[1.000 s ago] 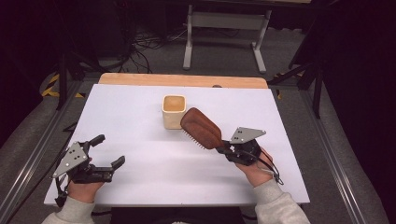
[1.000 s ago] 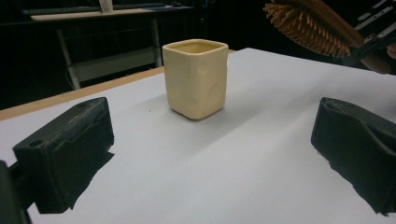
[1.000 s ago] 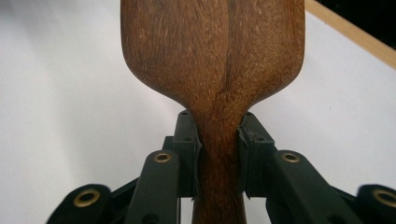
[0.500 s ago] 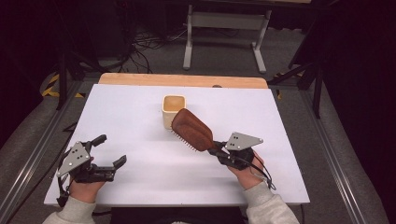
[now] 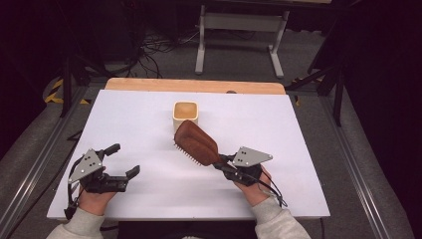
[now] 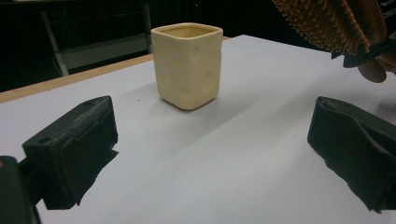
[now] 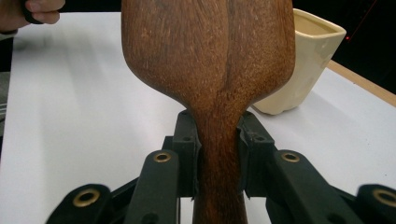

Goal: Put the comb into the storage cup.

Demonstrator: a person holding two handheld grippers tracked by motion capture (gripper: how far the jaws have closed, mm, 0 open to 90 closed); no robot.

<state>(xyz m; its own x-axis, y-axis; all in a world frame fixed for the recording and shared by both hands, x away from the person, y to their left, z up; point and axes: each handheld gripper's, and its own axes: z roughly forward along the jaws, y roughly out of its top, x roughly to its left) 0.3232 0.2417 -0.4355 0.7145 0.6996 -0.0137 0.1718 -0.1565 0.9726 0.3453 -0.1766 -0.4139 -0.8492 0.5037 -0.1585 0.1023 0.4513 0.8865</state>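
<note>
Brush [image 5: 195,143] has swung left and lower since before; your right gripper [image 5: 222,164] clamps its dark wooden handle, left gripper [image 5: 124,160] gapes wide.

The hairbrush [image 5: 196,143] is a reddish-brown wood with dark grain streaks, bristles more orange-tan. The little cup [image 5: 185,115] is plain creamy yellow, on a white table [image 5: 278,124] with a light wood edge, and both grippers are black.

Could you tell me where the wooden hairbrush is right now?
In the high view, the hairbrush is right of the table's centre, held by its handle in the right gripper, its head just in front of the cream cup.
</note>
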